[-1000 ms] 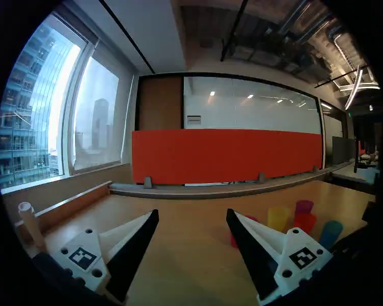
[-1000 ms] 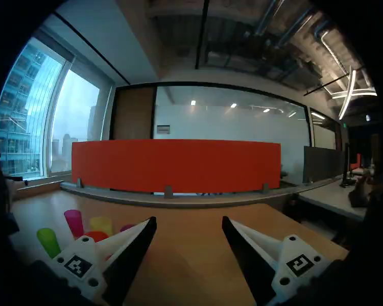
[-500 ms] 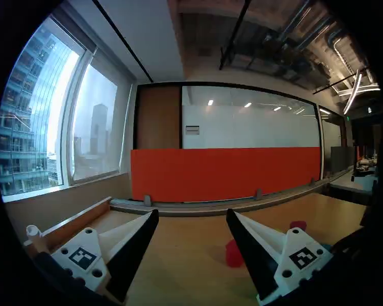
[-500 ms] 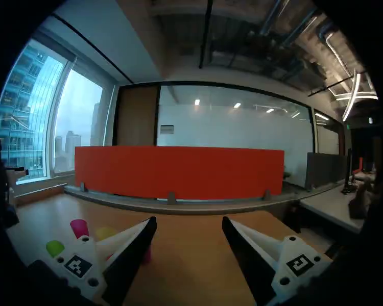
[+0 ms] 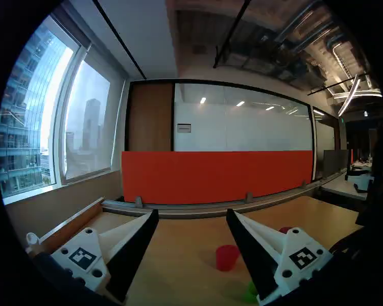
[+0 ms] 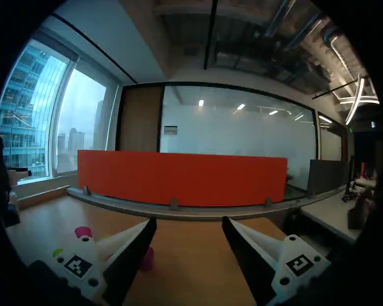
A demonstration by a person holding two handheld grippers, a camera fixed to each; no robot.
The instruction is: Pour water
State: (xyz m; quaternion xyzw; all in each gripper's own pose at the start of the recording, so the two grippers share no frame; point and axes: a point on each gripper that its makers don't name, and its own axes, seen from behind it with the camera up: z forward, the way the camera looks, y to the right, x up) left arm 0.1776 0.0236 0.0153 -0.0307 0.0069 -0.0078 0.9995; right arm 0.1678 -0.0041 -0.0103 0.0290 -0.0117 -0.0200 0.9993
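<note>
Wooden tabletop (image 5: 184,265) runs up to an orange partition (image 5: 217,176). On the near side of that partition stand the cups, among them a red cup (image 5: 226,256) and a magenta cup (image 6: 82,232). The left gripper (image 5: 191,211) and right gripper (image 6: 189,220) both gape empty above the tabletop, probably poised to choose one.

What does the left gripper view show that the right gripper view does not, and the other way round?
Left gripper view: a red cup between the open fingers of the left gripper, and a white-capped post at far left. Right gripper view: two pink cups near the open right gripper. Both: the orange screen, wooden table and tall windows.
</note>
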